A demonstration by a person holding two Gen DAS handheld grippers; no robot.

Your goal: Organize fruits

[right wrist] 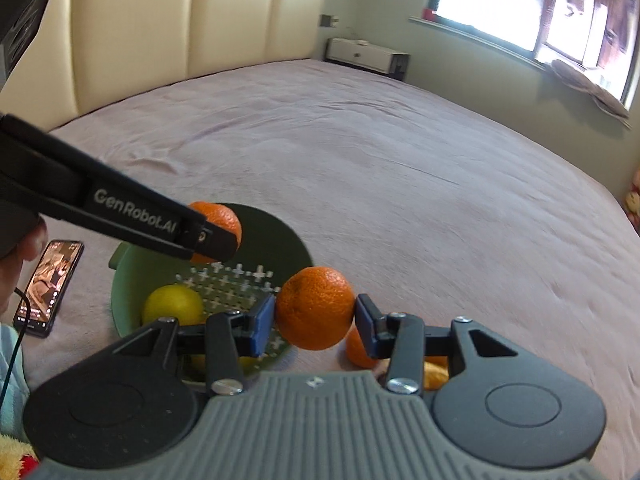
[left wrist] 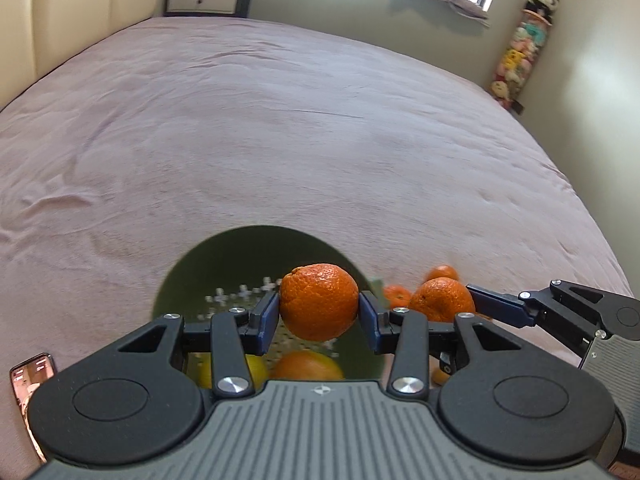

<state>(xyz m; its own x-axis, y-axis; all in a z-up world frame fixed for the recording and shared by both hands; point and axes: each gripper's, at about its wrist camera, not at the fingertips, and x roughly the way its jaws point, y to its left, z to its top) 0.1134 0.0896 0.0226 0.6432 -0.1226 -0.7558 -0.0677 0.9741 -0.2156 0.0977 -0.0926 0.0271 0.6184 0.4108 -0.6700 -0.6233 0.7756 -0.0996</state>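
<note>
Fingers of the left gripper [left wrist: 319, 312] clamp a mandarin [left wrist: 319, 306] above the green colander [left wrist: 256, 248]. Right gripper [right wrist: 315, 316] likewise pinches a second mandarin [right wrist: 315, 307], beside the colander rim, above loose mandarins [right wrist: 358, 350].

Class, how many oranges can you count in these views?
6 oranges: one in the left gripper, one in the right gripper, one in the bowl, three on the bed beside it. More may be hidden.

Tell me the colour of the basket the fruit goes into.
Green: the basket has a pale green wall, seen best in the right wrist view.
</note>
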